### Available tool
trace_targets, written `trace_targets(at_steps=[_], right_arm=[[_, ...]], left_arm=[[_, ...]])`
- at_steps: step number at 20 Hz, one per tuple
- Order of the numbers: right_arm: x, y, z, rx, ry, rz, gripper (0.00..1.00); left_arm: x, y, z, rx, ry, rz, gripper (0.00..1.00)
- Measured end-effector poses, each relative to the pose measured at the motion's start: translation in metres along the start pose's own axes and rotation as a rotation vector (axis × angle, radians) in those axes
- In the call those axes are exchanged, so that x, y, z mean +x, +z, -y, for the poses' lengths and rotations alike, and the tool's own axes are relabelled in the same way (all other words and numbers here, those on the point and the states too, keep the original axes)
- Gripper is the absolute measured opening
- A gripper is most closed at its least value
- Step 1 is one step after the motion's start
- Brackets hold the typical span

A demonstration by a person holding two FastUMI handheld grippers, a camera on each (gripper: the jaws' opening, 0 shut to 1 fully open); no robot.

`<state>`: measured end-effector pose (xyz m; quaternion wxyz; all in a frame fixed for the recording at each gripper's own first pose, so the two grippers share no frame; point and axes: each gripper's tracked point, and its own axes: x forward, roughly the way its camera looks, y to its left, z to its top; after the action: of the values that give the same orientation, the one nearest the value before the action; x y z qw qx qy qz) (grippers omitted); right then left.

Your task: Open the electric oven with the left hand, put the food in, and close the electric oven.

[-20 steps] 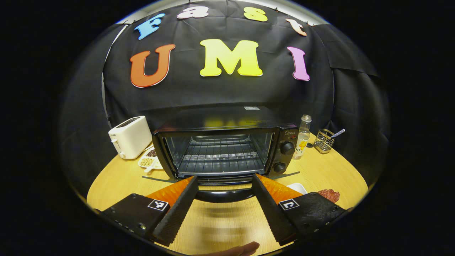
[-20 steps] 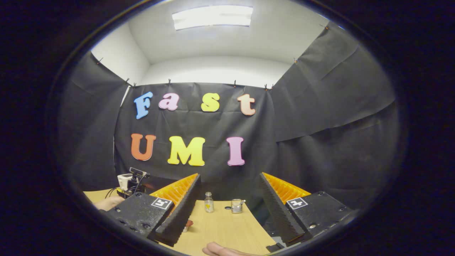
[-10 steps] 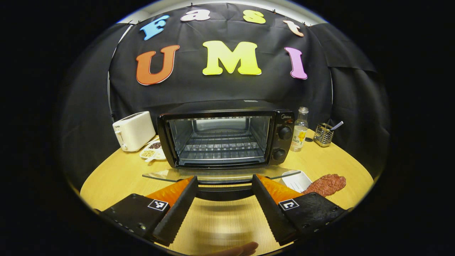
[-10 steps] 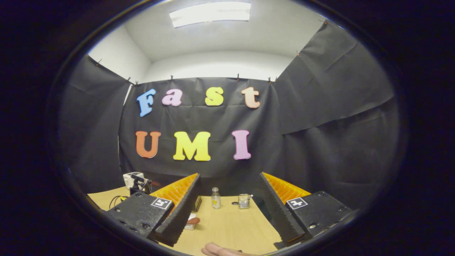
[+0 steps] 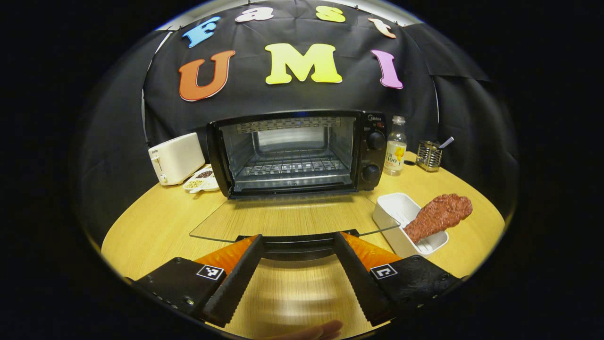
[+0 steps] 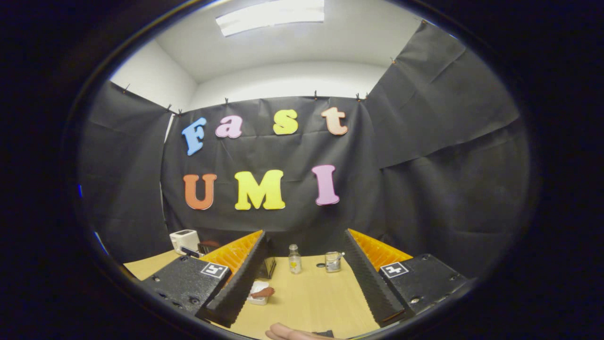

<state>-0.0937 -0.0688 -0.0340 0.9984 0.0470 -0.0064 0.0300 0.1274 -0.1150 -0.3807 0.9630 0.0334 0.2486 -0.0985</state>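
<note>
Black left gripper: jaws spread wide, door handle between them, neither side pressing it.
Right gripper: jaws wide, holding nothing, above the bench.
Oven: door down flat, rack bare.
Food: reddish-brown piece in a white tray, right of the oven door.
Toaster: left of the oven.
Bottle: right of the oven.

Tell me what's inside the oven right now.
Inside the open oven only a bare wire rack shows. The food lies outside, on a white tray. Beneath the rack is hidden.
</note>
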Motion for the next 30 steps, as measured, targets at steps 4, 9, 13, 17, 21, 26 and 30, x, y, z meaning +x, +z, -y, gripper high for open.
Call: trace_targets(at_steps=[4, 9, 13, 17, 21, 26, 30], right_arm=[[0.007, -0.010, -0.003, 0.000, 0.009, -0.029, 0.99], [0.023, -0.026, -0.008, 0.031, 0.025, -0.075, 0.99], [0.049, -0.043, -0.021, 0.049, 0.070, -0.151, 0.99], [0.084, -0.072, -0.022, 0.067, 0.063, -0.249, 0.99], [0.114, -0.110, -0.046, 0.093, 0.138, -0.384, 1.00], [0.153, -0.171, -0.049, 0.083, 0.150, -0.546, 1.00], [0.183, -0.235, -0.070, 0.177, 0.222, -0.740, 1.00]], left_arm=[[0.005, -0.021, 0.003, -0.023, -0.002, -0.051, 0.97], [0.001, -0.011, 0.002, -0.005, -0.002, 0.001, 0.97], [-0.029, 0.019, -0.003, -0.036, -0.015, 0.079, 0.97], [-0.078, 0.065, -0.013, -0.074, -0.024, 0.179, 0.96], [-0.131, 0.115, -0.041, -0.060, 0.047, 0.295, 0.96], [-0.201, 0.166, -0.060, -0.079, 0.086, 0.415, 0.96], [-0.246, 0.184, -0.063, -0.071, 0.101, 0.478, 0.96]])
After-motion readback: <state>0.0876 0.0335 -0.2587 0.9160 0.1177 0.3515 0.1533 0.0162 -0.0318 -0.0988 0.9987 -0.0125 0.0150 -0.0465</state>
